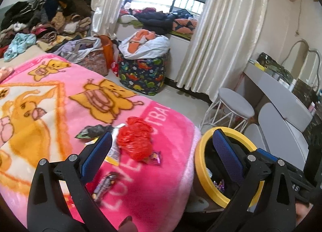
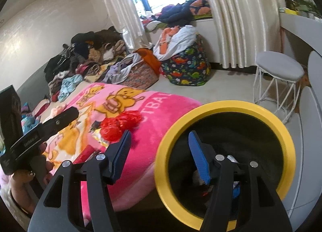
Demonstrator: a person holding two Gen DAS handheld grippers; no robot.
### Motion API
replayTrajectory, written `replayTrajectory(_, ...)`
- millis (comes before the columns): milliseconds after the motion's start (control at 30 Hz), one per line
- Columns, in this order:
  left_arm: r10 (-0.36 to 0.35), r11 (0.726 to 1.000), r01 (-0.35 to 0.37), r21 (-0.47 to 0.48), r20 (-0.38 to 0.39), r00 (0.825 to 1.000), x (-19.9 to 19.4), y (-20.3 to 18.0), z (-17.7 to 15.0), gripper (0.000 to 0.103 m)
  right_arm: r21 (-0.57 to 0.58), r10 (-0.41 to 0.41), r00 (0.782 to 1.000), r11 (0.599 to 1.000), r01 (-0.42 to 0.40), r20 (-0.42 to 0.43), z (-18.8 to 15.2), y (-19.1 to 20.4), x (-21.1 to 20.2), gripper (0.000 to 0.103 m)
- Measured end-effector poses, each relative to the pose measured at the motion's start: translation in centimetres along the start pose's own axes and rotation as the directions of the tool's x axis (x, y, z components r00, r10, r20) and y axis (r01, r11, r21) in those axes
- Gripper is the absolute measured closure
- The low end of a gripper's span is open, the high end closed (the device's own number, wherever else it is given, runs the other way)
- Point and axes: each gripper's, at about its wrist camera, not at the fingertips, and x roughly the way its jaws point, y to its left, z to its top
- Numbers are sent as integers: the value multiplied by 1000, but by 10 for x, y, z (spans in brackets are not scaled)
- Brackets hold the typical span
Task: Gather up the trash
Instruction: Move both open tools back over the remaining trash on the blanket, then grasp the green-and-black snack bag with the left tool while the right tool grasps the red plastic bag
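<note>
A crumpled red plastic bag (image 1: 135,139) lies on the pink cartoon blanket (image 1: 60,99) with a dark wrapper (image 1: 94,131), a purple candy wrapper (image 1: 155,157) and another wrapper (image 1: 104,185) around it. A yellow-rimmed black bin (image 1: 201,163) stands at the bed's corner with wrappers inside. My left gripper (image 1: 161,141) is open and empty above the trash. My right gripper (image 2: 159,137) is open and empty at the bin's rim (image 2: 161,163), beside the red bag (image 2: 118,125). The left gripper's body (image 2: 40,131) shows at left.
A clothes pile (image 1: 44,16) covers the bed's far end. A dinosaur-print bin (image 1: 142,73) and a woven basket (image 1: 94,60) stand by the curtained window. A grey stool (image 1: 235,103) and a white desk (image 1: 277,91) stand on the right.
</note>
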Motion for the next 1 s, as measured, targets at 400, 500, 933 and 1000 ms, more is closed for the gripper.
replayTrajectory(400,90,992,-89,-84,14,996,-7,52,6,11,-99,78,996,992,-83,-48,0,45,23,46)
replayTrajectory(500,114,988,-112,-105,12,993,-8,66,6,11,-127,92,994,987,-100,-65,1,54,33,46)
replayTrajectory(933,100,975,-124,-186,-132,986,34,119,10,11,-227,124,979,961,-158,-160,-2,89,83,46)
replayTrajectory(1000,86,973,-119,-199,-164,983,46,122,10,11,-238,123,977,958,-162,-172,-2,92,91,46)
